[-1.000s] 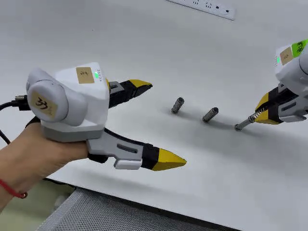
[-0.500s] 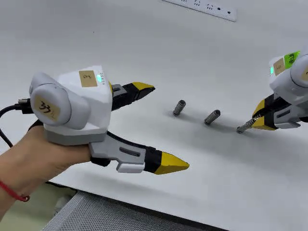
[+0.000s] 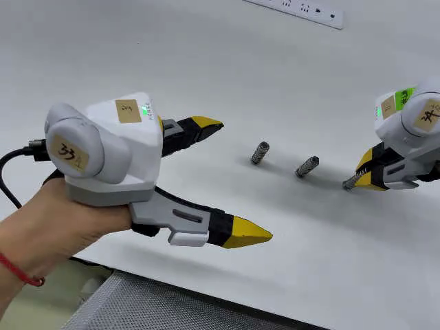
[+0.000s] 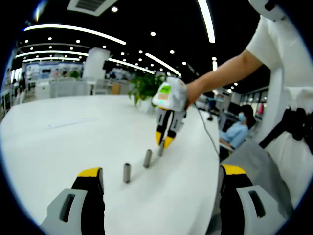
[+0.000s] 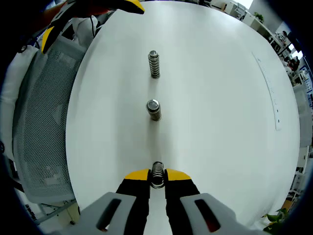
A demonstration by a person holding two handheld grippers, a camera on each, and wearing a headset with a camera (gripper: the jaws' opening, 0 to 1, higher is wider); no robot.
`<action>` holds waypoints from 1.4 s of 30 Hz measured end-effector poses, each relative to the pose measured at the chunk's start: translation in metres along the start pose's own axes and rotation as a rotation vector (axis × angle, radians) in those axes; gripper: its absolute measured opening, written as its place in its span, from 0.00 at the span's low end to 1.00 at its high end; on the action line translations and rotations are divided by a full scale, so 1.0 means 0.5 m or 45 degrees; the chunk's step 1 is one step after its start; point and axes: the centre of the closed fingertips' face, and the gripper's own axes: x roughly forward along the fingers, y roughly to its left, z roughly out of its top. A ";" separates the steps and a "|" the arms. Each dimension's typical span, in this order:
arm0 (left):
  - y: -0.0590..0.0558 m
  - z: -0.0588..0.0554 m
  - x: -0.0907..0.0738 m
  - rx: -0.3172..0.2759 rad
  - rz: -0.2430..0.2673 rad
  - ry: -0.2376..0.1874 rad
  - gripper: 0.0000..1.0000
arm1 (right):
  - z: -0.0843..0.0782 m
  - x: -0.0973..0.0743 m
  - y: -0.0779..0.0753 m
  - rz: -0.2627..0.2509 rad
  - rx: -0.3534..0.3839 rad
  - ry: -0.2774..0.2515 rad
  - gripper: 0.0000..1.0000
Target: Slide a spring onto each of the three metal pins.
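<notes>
White workbench (image 3: 206, 62) stretches under both my tools. Over its near side I hold the big white left gripper (image 3: 238, 180), its yellow-tipped jaws spread wide with nothing between them. Far across, my white right gripper (image 3: 361, 177) is pressed together on a coiled steel spring (image 5: 157, 172) that sleeves a thin metal pin (image 3: 350, 182) angled down toward the bench. Between the two grippers a spring-wrapped pin (image 3: 260, 152) and a second spring-wrapped pin (image 3: 307, 166) stand near each other, untouched
</notes>
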 end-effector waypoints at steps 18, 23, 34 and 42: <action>0.004 0.000 -0.008 -0.001 0.013 0.002 1.00 | -0.006 0.022 -0.006 0.004 0.001 0.004 0.12; 0.003 0.000 -0.009 0.001 0.011 0.004 0.99 | -0.003 0.022 -0.003 0.004 0.002 -0.001 0.12; 0.001 -0.001 -0.011 0.015 0.014 0.013 1.00 | 0.000 0.018 -0.007 -0.014 0.002 -0.033 0.17; 0.001 0.000 -0.014 0.030 0.018 0.025 1.00 | 0.006 -0.007 -0.008 -0.042 0.022 -0.103 0.23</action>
